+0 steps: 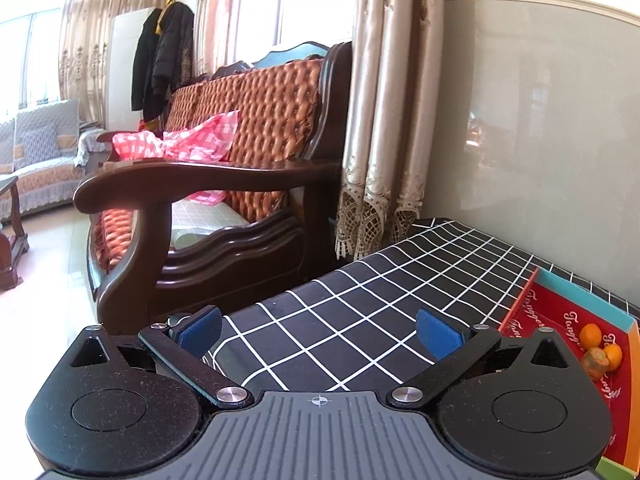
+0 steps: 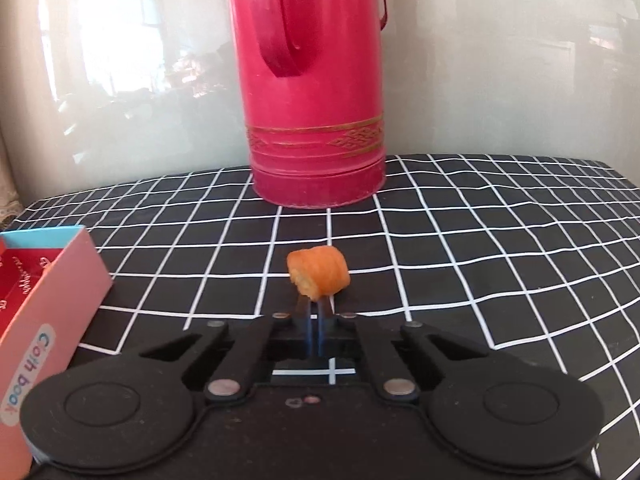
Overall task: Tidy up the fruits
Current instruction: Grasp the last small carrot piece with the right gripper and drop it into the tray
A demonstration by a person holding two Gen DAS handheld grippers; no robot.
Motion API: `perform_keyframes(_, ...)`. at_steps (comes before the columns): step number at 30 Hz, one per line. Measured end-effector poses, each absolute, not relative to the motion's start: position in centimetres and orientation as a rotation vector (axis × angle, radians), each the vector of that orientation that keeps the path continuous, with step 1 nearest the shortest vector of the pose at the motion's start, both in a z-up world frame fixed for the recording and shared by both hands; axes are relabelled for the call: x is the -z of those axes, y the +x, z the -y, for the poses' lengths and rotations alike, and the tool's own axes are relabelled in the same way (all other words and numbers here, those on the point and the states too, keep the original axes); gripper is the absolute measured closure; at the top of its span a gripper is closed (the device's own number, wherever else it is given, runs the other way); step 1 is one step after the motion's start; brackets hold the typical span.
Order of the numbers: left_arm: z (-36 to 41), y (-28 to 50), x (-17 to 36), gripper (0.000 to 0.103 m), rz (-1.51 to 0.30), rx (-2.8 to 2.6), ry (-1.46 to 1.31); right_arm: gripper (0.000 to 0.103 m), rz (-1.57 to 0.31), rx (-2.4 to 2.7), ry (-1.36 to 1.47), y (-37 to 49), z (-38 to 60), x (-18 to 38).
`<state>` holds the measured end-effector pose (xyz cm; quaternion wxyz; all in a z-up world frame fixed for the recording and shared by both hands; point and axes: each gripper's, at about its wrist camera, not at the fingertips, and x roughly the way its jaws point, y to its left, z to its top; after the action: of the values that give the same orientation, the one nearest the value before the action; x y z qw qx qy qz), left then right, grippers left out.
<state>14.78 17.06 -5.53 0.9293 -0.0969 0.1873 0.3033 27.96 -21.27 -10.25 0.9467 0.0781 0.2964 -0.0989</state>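
The right gripper (image 2: 316,304) has its jaws pressed together on the lower edge of one small orange fruit (image 2: 318,275) (squashed, skin wrinkled), which sits at the fingertips above the checked tablecloth (image 2: 480,240). Whether the fruit is fully clear of the cloth cannot be told from this view.

The left gripper (image 1: 318,334) is spread wide and holds nothing; its blue pads (image 1: 436,334) stand apart over the same cloth.

Step in hand, as judged: transfer of a picked fruit to the collecting box. The box (image 2: 52,276) lies to the left of the right gripper, near but not touching, with its pink wall facing the fruit. In the left wrist view its red interior (image 1: 560,312) appears at the right edge.

Next move calls for:
- carrying the fruit leftward and over the pink wall;
- keeping the pinch light, since the fruit looks soft and is held only by its edge;
- opening the jaws once the fruit is above the red floor.

Count:
- fruits in the box (image 1: 600,346): three visible, clustered and touching (two bright orange, one dull and blemished);
- fruit in the gripper: one;
- boxes: one;
- red thermos (image 2: 316,88): one, upright behind the fruit, well apart.
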Motion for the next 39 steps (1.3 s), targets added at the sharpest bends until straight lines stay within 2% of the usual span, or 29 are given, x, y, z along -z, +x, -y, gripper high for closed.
perform_keyframes(12, -16.6, 15.0, 5.4, 0.001, -0.381, -0.597, -0.205, 0.103, -0.542, 0.134, 0.161, 26.8, 20.9, 8.9)
perform_keyframes(13, -16.6, 15.0, 5.4, 0.001, -0.383, -0.598, -0.204, 0.1, -0.55, 0.141, 0.165, 27.0, 21.0, 8.9)
perform_keyframes(14, -16.6, 15.0, 5.4, 0.001, -0.385, -0.599, -0.204, 0.079, -0.555, 0.143, 0.178, 27.2, 21.2, 8.8)
perform_keyframes(15, -16.6, 15.0, 5.4, 0.001, -0.386, -0.599, -0.203, 0.073, -0.55, 0.144, 0.19, 27.2, 21.3, 8.8)
perform_keyframes(16, -16.6, 15.0, 5.4, 0.001, -0.387, -0.599, -0.204, 0.06, -0.545, 0.151, 0.192, 27.3, 21.4, 8.7)
perform_keyframes(17, -16.5, 15.0, 5.4, 0.001, -0.387, -0.598, -0.205, 0.039, -0.541, 0.154, 0.187, 27.5, 21.3, 8.7)
perform_keyframes(18, -16.5, 15.0, 5.4, 0.001, -0.389, -0.596, -0.205, 0.034, -0.535, 0.14, 0.184, 27.8, 21.3, 8.8)
perform_keyframes(21, -16.3, 15.4, 5.4, 0.001, -0.396, -0.586, -0.209, 0.044, -0.544, 0.107, 0.156, 29.0, 20.9, 8.9)
perform_keyframes(23, -16.2, 15.6, 5.5, 0.001, -0.403, -0.578, -0.208, 0.061, -0.565, 0.103, 0.139, 30.1, 20.9, 9.2)
perform_keyframes(27, -15.9, 15.8, 5.6, 0.001, -0.411, -0.57, -0.2, 0.06, -0.589, 0.119, 0.143, 31.2, 21.3, 9.5)
perform_keyframes(28, -15.9, 15.8, 5.7, 0.001, -0.41, -0.57, -0.201, 0.063, -0.594, 0.12, 0.142, 31.4, 21.5, 9.6)
perform_keyframes(30, -15.9, 15.9, 5.7, 0.001, -0.416, -0.569, -0.203, 0.078, -0.599, 0.132, 0.129, 31.6, 21.6, 9.7)
perform_keyframes(31, -15.9, 16.0, 5.7, 0.001, -0.42, -0.568, -0.206, 0.091, -0.605, 0.131, 0.13, 31.6, 21.8, 9.8)
perform_keyframes(32, -15.9, 16.0, 5.8, 0.001, -0.424, -0.566, -0.211, 0.098, -0.622, 0.122, 0.141, 31.7, 22.0, 9.9)
perform_keyframes(35, -15.8, 16.0, 5.8, 0.001, -0.425, -0.563, -0.211, 0.102, -0.638, 0.119, 0.142, 32.0, 22.2, 10.3)
perform_keyframes(39, -15.3, 15.9, 5.7, 0.001, -0.422, -0.56, -0.194, 0.09, -0.635, 0.102, 0.17, 32.1, 22.3, 10.1)
